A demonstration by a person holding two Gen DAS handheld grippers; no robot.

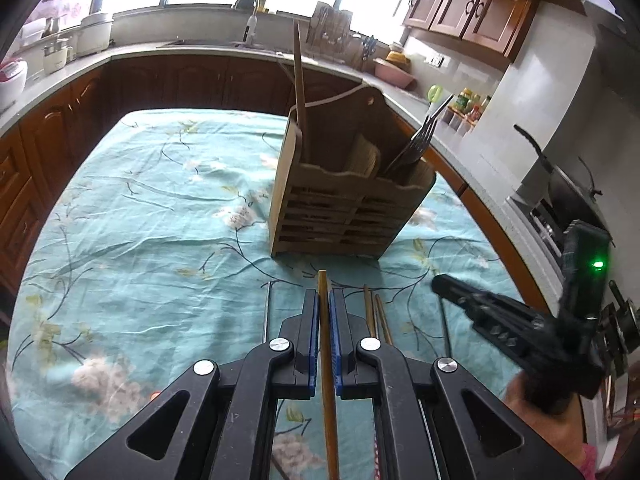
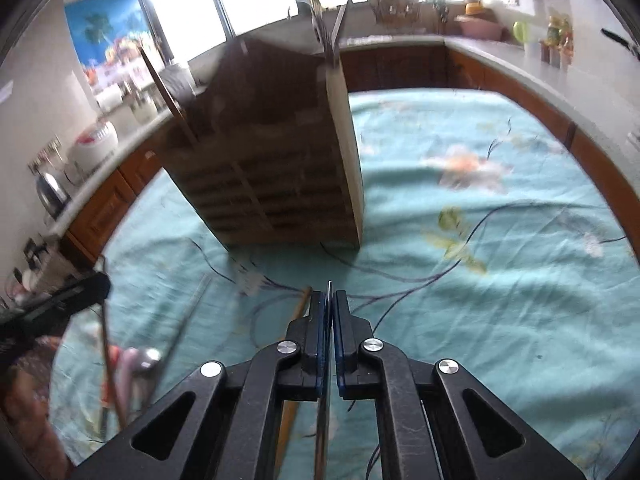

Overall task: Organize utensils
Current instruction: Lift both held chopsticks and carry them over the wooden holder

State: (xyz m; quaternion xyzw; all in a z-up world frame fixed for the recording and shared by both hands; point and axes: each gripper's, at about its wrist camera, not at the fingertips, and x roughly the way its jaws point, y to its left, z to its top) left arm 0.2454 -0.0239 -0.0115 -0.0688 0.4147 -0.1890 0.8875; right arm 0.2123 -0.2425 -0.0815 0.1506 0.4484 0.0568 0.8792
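Pinching 1 wooden chopstick [image 1: 327,344], the left gripper [image 1: 324,300] has its jaws pressed on a light, stiff, slick stick, best held mid-shaft. The right gripper [image 2: 330,300] clamps a thin metal utensil [image 2: 329,300]. Ahead of both jaws, the wooden caddy [image 1: 348,200] stands on the bench [image 1: 140,220].

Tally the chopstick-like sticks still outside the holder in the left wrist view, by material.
Wooden: 3, namely the held wooden stick in the left gripper and two lying wooden sticks on the cloth.
Metal: 2, namely the metal stick on the cloth and the thin metal piece in the right gripper.
Total: 5
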